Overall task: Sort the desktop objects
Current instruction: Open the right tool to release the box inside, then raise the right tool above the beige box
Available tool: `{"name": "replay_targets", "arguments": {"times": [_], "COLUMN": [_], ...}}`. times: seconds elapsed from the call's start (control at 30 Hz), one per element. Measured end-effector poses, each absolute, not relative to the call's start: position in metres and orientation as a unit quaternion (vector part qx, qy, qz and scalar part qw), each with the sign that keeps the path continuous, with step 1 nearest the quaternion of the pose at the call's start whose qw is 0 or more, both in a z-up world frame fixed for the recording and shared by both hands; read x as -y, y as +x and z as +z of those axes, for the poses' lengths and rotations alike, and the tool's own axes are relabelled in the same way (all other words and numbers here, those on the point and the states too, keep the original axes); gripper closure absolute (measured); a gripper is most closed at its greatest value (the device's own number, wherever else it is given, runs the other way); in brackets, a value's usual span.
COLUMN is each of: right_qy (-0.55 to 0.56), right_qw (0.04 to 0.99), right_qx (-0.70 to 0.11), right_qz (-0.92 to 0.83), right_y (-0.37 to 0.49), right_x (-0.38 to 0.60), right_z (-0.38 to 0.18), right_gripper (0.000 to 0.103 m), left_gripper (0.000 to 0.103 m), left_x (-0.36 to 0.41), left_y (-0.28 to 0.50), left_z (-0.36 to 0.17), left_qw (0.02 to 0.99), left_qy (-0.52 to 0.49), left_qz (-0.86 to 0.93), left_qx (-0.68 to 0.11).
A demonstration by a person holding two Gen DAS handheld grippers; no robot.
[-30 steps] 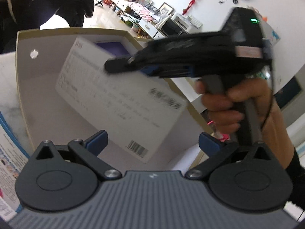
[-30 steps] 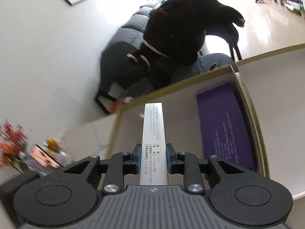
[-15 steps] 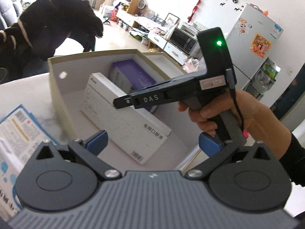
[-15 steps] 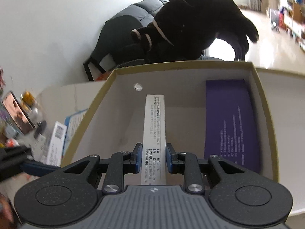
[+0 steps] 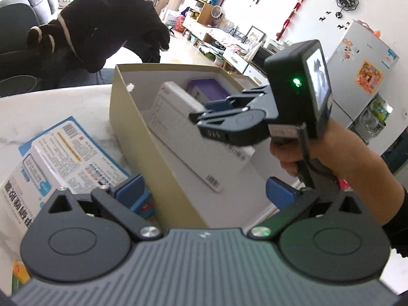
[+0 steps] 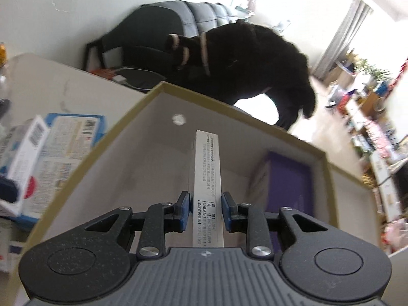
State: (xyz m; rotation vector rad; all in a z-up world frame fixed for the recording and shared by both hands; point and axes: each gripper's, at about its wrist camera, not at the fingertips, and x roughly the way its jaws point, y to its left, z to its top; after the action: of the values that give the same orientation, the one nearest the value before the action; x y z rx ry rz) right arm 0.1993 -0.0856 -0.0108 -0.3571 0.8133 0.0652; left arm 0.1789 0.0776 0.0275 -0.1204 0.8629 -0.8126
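An open olive cardboard box [image 5: 132, 137] [image 6: 122, 140] stands on the white marble table [image 5: 51, 107]. Inside it a purple box [image 5: 206, 93] [image 6: 290, 191] lies flat at the far side. A long white box [image 5: 178, 137] [image 6: 207, 178] with printed text and a barcode leans across the inside, its lower edge on the floor of the cardboard box. My right gripper [image 5: 204, 114] [image 6: 206, 211] is shut on the white box's upper edge, held by a hand. My left gripper [image 5: 207, 191] hangs open over the cardboard box's near corner with nothing between its fingers.
A blue-and-white printed box [image 5: 66, 158] [image 6: 66, 137] lies on the table left of the cardboard box, close to my left finger. More small packages sit at the far left in the right wrist view. A black furry thing [image 5: 102, 25] is draped over a chair behind the table.
The right gripper has rolled and swung across the cardboard box with the white box, which now sits lower inside. The left gripper has drawn back, bringing the blue-and-white box into view.
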Motion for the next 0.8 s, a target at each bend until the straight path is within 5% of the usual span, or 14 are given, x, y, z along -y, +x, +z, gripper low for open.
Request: {"name": "replay_targets", "arguments": {"times": [0.13, 0.17, 0.3, 0.67, 0.8], "right_qy": [-0.184, -0.196, -0.217, -0.121, -0.055], "right_qw": [0.904, 0.904, 0.900, 0.909, 0.905], "right_qx": [-0.385, -0.379, -0.374, -0.400, -0.416], "right_qz": [-0.008, -0.022, -0.043, 0.014, 0.070], "right_y": [0.207, 0.208, 0.214, 0.220, 0.221], "right_x": [0.093, 0.094, 0.093, 0.112, 0.128], "right_z": [-0.016, -0.017, -0.023, -0.009, 0.006], "right_gripper": [0.078, 0.094, 0.096, 0.060, 0.062], "left_gripper": [0.000, 0.000, 0.000, 0.000, 0.000], "left_x": [-0.080, -0.079, -0.077, -0.075, -0.075], "left_y": [0.179, 0.179, 0.181, 0.177, 0.177], "left_z": [0.025, 0.024, 0.021, 0.024, 0.022], "left_qw": [0.827, 0.826, 0.825, 0.827, 0.826], "left_qy": [-0.062, -0.063, -0.064, -0.069, -0.073], "left_qz": [-0.381, -0.380, -0.381, -0.383, -0.383], "left_qx": [-0.409, -0.410, -0.412, -0.407, -0.407]}}
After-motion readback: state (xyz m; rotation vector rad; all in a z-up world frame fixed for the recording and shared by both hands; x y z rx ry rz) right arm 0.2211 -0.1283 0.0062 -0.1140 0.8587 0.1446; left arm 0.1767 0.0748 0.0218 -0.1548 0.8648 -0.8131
